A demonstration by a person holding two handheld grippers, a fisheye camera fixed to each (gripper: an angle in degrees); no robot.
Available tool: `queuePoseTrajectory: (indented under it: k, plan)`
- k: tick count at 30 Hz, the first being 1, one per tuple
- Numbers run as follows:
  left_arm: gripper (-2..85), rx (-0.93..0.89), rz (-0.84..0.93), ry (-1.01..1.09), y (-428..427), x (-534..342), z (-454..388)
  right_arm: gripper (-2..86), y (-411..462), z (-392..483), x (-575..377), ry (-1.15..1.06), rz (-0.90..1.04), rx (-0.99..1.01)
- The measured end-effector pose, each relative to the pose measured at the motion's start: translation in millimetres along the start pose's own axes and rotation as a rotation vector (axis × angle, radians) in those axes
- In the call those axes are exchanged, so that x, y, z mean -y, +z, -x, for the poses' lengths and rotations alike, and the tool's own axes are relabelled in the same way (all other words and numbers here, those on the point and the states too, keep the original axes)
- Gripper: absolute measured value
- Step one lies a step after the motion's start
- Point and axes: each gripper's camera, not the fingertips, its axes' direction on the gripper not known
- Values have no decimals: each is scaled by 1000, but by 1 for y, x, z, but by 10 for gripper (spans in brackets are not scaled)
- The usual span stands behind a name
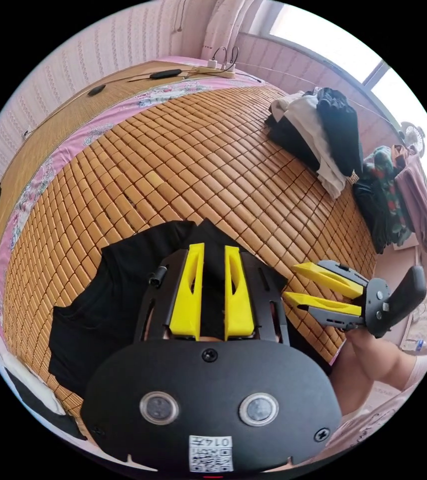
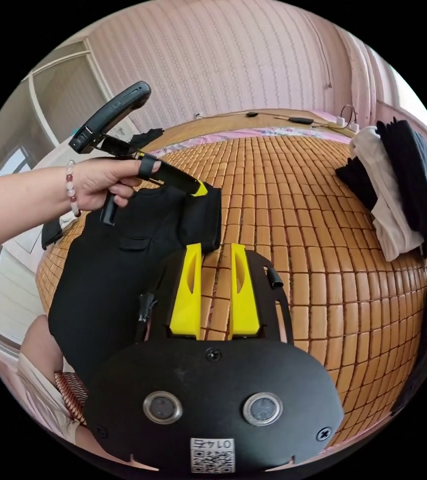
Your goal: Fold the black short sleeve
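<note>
The black shirt (image 2: 118, 260) lies on the bamboo mat (image 2: 293, 200), its edge lifted in the left gripper (image 2: 201, 190) to fold it over, apparently clamped; the right gripper (image 2: 216, 270) hovers empty, jaws apart.

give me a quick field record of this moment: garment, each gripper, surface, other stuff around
garment: black short sleeve, lying on the mat, one part lifted and folded over
left gripper: shut on a raised part of the black short sleeve, held by a hand
right gripper: open, jaws apart, beside the garment, holding nothing
surface: bamboo mat on a bed
other stuff: pile of clothes at the far side of the mat; power strip with cables near the wall
</note>
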Motion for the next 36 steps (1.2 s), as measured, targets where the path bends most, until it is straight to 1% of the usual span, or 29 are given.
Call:
queuePoseTrajectory:
  k: [3, 5, 6, 9, 12, 16, 18, 20, 24, 27, 31, 36]
  plan:
    - [82, 30, 1, 6, 16, 31, -9, 58, 14, -15, 4, 10, 63, 44]
    - [79, 11, 45, -10, 29, 48, -13, 41, 19, -28, 4, 19, 70, 90]
    - [67, -12, 67, -16, 37, 58, -16, 38, 20, -32, 3, 27, 69, 96]
    - [13, -8, 50, 12, 43, 76, -26, 26, 22, -49, 2, 56, 55, 136]
    - [4, -8, 47, 50, 44, 95, -39, 22, 27, -63, 2, 69, 64, 170]
    - [12, 8, 21, 165, 47, 120, -69, 18, 35, -76, 5, 63, 106, 184]
    - [29, 29, 31, 183, 53, 129, -79, 18, 36, -81, 7, 48, 122, 184]
    - [36, 39, 56, 177, 62, 135, -86, 17, 38, -89, 9, 41, 132, 187]
    - [49, 34, 46, 146, 68, 148, -92, 16, 44, -101, 12, 37, 147, 215]
    - [70, 31, 47, 125, 66, 156, -91, 13, 47, -110, 16, -16, 164, 233]
    - [75, 30, -22, 75, 45, 159, -79, 5, 51, -122, 19, -32, 178, 265]
    - [65, 40, -48, 56, 30, 158, -70, 2, 53, -124, 25, -62, 180, 253]
